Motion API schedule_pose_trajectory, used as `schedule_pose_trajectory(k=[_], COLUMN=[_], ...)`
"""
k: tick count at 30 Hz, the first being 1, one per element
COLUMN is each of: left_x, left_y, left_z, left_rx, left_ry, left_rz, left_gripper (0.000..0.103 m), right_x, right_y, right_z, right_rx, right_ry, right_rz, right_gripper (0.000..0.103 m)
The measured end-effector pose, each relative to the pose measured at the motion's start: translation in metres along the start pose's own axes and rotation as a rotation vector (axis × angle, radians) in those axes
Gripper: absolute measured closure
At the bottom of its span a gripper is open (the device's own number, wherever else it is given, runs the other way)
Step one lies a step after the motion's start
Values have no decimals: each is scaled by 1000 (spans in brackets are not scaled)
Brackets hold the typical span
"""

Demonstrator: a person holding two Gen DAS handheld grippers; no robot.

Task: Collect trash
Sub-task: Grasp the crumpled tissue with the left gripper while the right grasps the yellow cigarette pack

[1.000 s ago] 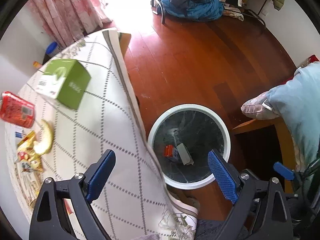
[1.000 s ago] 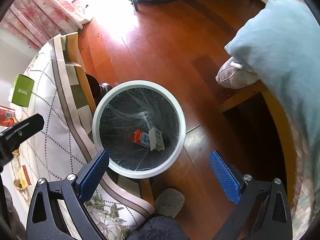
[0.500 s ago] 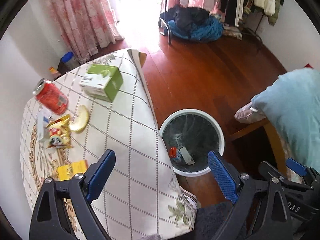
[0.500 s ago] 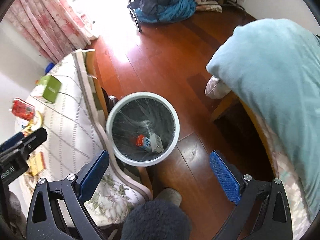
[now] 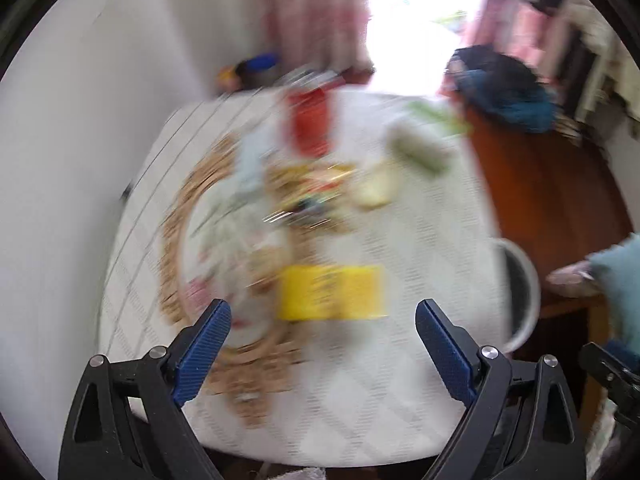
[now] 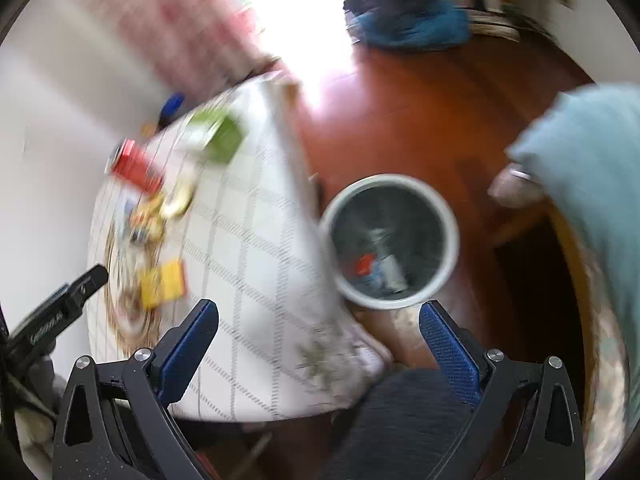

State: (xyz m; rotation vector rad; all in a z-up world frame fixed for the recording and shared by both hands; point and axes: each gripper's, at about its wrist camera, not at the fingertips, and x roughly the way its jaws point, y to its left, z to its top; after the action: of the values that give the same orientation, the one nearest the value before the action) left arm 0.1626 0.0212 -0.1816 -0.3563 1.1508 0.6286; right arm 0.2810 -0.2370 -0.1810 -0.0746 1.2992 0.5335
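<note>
Both views are smeared by motion. My left gripper (image 5: 323,338) hangs open and empty over the table (image 5: 400,380), just short of a yellow packet (image 5: 332,292). Beyond it lie snack wrappers (image 5: 308,192), a banana peel (image 5: 376,190), a red can (image 5: 310,126) and a green box (image 5: 424,148). My right gripper (image 6: 319,338) is open and empty above the table's right edge. The white bin (image 6: 390,242) stands on the floor right of the table, with trash in its black liner. The right view also catches the yellow packet (image 6: 164,284), red can (image 6: 136,168) and green box (image 6: 218,136).
A white wall (image 5: 80,140) borders the table on the left. Red wooden floor (image 6: 420,120) runs beyond the bin. A light blue cushion (image 6: 592,184) sits at the right, pink curtains (image 5: 316,16) and a heap of dark clothes (image 5: 508,88) at the back.
Both grippers swung left and rose, away from the bin and over the table. The yellow packet and the rest of the litter now fill the left view. Jaws stayed wide.
</note>
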Motion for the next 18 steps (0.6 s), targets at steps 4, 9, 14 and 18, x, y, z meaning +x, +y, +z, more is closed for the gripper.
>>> schedule_pose_trajectory(k=[4, 9, 14, 18], left_x=[35, 81, 108, 117], left_y=[62, 113, 130, 137], left_z=[-24, -50, -64, -69], left_rx=[-96, -204, -250, -262], left_ry=[33, 108, 158, 164], left_rz=[127, 193, 180, 155], left_gripper=[9, 9, 9, 6], right_x=[66, 131, 181, 212], right_y=[96, 191, 252, 269], right_z=[12, 13, 11, 10], right_rx=[-336, -700, -975, -1048], right_ry=[141, 263, 321, 381], right_rz=[-15, -74, -152, -190], right_gripper=[1, 1, 1, 2])
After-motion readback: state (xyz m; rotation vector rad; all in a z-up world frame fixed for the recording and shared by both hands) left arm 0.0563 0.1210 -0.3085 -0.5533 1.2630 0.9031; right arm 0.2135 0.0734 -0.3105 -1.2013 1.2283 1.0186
